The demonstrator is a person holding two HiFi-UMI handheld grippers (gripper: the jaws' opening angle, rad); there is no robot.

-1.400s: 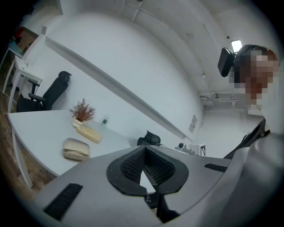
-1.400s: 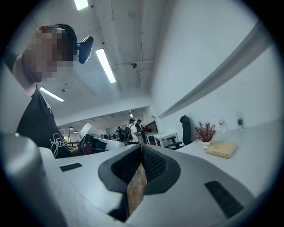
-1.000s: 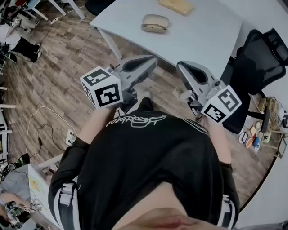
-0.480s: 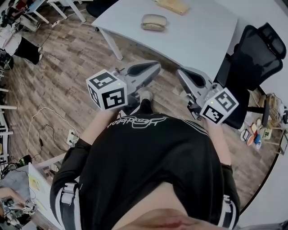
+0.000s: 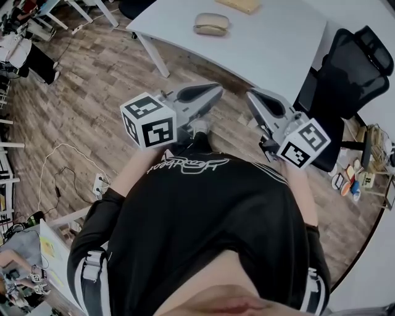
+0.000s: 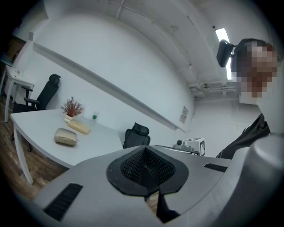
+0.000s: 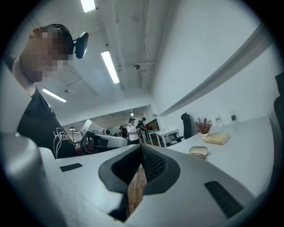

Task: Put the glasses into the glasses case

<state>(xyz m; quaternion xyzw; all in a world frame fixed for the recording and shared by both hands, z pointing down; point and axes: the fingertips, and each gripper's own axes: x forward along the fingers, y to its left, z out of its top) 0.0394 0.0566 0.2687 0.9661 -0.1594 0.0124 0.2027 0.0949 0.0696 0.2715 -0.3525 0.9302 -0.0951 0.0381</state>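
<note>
A beige glasses case (image 5: 212,23) lies closed on the white table (image 5: 271,49), far ahead of both grippers; it also shows as the case (image 6: 65,136) and the case (image 7: 198,151). No glasses are in any view. My left gripper (image 5: 213,91) is held level in front of the person's chest, short of the table's near edge, with its pads together and nothing between them, as the left gripper (image 6: 146,166) shows. My right gripper (image 5: 252,95) is beside it, also shut and empty, seen again as the right gripper (image 7: 141,159).
A flat beige box (image 5: 239,5) and a small potted plant (image 6: 71,107) sit behind the case. A black office chair (image 5: 345,68) stands at the table's right end. Cables (image 5: 58,179) run over the wooden floor at left. People (image 7: 133,131) stand far off.
Both grippers have moved a little forward toward the table with the person. Their jaws stay together.
</note>
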